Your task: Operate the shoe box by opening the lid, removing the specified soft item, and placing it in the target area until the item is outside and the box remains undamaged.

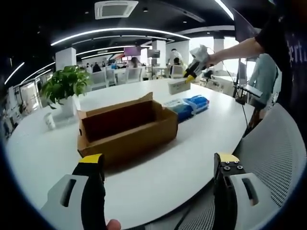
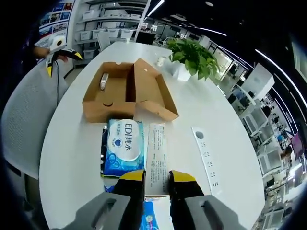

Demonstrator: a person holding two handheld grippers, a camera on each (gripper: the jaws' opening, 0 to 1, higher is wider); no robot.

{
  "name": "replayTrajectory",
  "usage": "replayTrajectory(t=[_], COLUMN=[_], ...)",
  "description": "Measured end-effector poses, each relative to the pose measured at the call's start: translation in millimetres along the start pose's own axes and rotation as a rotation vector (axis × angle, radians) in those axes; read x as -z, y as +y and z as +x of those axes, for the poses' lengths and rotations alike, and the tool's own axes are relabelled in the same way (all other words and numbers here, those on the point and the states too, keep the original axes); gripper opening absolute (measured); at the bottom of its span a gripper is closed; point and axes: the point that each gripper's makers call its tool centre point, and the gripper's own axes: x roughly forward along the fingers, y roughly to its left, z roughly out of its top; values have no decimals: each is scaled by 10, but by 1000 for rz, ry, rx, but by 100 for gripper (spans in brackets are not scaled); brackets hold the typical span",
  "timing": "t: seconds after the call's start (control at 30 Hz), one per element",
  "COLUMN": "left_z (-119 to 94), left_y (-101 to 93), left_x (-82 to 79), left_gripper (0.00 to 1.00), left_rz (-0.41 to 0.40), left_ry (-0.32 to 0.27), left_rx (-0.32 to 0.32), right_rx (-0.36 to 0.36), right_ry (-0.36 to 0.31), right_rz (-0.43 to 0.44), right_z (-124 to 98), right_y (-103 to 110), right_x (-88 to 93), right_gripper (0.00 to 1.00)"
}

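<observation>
We see a large white oval surface (image 2: 72,158) in an open office. A green leafy plant in a white pot (image 2: 193,58) stands on it, and a small white cup (image 2: 161,61) is just beside the pot. In the left gripper view the same plant (image 1: 64,86) has a white cup (image 1: 49,121) near it. A long white power strip (image 2: 205,152) lies on the surface. A grey mesh chair (image 1: 276,158) stands at the edge, and white office chairs (image 1: 115,76) stand on the far side.

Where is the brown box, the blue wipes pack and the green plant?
brown box (image 2: 96,108): right gripper view, on its near outer wall.
blue wipes pack (image 2: 123,146): right gripper view, on its printed top.
green plant (image 2: 194,57): right gripper view, on its leaves.
</observation>
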Motion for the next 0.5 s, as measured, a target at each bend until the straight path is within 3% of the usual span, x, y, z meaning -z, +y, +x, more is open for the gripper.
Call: replayTrajectory(t=[0.5], left_z=[17], left_y=[13], left_x=[47], left_gripper=[93], left_rz=[-14], left_ry=[20], left_rx=[-3], right_rx=[5], right_ry=[68], right_rz=[10], right_z=[3], right_y=[-95], right_x=[367], right_gripper=[15])
